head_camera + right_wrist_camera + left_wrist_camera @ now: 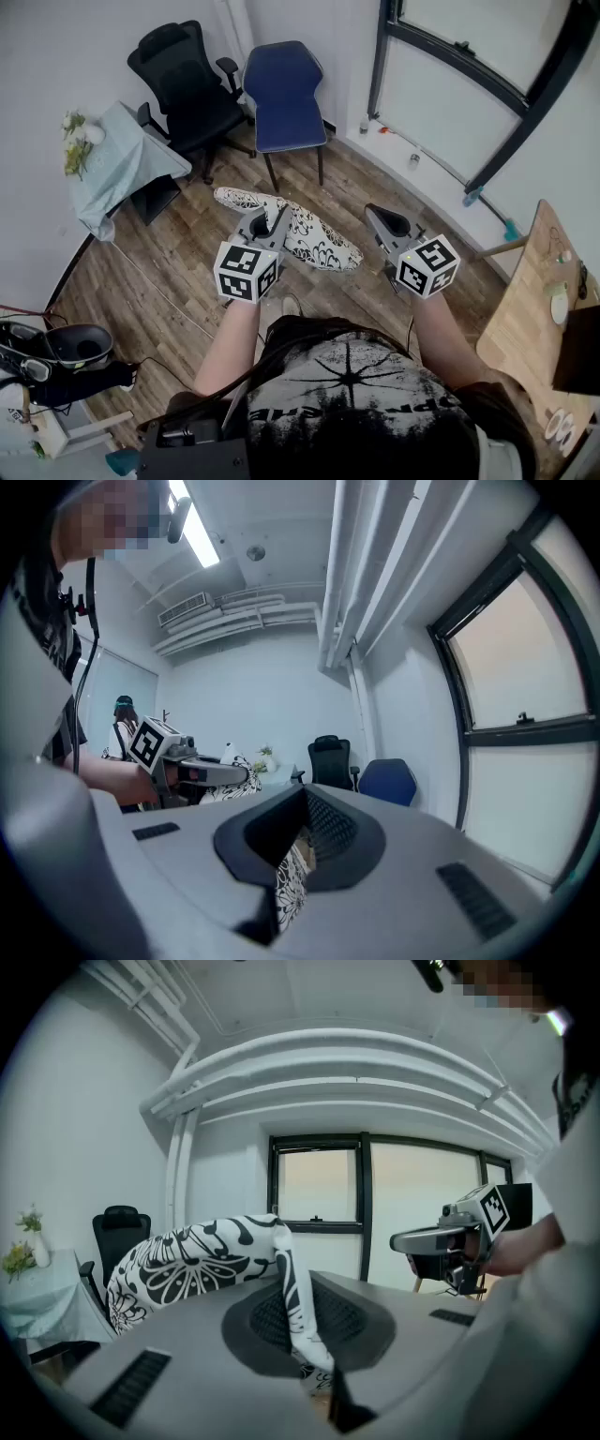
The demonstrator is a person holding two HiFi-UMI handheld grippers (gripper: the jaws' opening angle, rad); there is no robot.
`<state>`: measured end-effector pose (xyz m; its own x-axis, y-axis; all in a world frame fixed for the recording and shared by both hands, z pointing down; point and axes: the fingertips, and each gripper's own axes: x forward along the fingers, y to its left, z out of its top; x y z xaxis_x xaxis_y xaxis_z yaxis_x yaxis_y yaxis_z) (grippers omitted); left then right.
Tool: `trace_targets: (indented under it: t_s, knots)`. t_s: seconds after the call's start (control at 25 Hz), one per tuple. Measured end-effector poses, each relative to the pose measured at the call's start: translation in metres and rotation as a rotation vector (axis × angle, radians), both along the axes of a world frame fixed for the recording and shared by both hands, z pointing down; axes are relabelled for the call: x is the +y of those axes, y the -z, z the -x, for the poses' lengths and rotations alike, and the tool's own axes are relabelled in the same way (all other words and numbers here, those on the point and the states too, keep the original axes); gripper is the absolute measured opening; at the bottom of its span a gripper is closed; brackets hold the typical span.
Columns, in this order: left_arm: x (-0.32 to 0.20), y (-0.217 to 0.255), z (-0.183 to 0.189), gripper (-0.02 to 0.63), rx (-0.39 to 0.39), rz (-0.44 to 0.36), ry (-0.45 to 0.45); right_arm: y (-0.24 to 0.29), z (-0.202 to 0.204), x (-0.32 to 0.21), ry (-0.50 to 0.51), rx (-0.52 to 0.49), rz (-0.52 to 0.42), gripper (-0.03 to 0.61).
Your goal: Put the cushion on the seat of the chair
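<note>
Both forearms reach forward from the waist, side by side, grippers about level. The left gripper (270, 217) and right gripper (380, 221) each pinch the cushion (311, 236) tight. It hangs between them, well apart from the blue chair (285, 97).

The cushion (314, 239) was soft printed cloth, the floor (178, 300) matt wood-grain planking, the blue chair (284, 94) matt woven fabric, the side table (520, 323) pale smooth wood, and the left gripper (269, 223) matt grey plastic.
</note>
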<state>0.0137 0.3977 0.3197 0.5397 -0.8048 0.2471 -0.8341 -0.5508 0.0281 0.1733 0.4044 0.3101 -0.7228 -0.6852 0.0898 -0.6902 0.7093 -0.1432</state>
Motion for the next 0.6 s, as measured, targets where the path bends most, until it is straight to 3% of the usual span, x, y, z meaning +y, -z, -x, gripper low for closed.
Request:
trace_targets:
  t_s: [0.6]
  knots:
    - [-0.009, 0.001, -0.011, 0.021, -0.031, -0.011, -0.013, 0.003, 0.000, -0.006, 0.009, -0.023, -0.010, 0.018]
